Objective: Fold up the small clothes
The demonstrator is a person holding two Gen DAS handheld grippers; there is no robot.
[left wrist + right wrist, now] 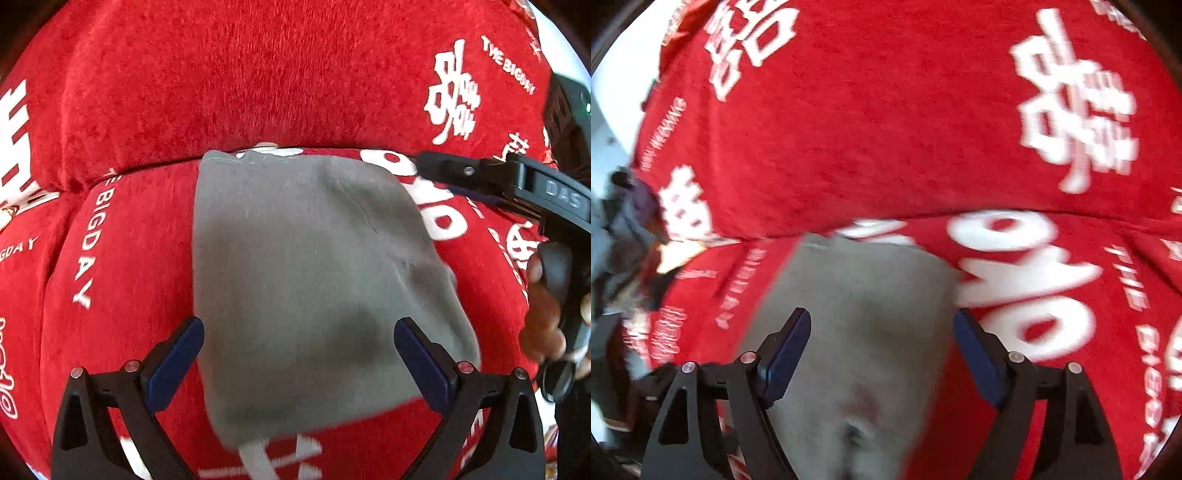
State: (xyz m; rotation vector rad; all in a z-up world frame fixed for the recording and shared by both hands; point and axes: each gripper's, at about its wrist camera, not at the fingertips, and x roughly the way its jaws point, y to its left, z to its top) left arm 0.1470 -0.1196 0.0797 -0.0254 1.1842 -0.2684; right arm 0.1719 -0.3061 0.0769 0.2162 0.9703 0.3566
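A small grey garment (303, 273) lies folded flat on a red sofa seat with white lettering (122, 280). My left gripper (299, 325) is open and empty, its fingers spread just above the garment's near part. My right gripper (882, 317) is open and empty too, over the near end of the same grey garment (857, 332); that view is motion-blurred. The right gripper also shows in the left wrist view (436, 166) at the right, beyond the garment's far right corner, held by a hand (543, 332).
The red sofa backrest (240, 81) rises right behind the garment. The backrest (886, 129) fills the upper right wrist view. A cluttered room area (617, 240) shows past the sofa's left end.
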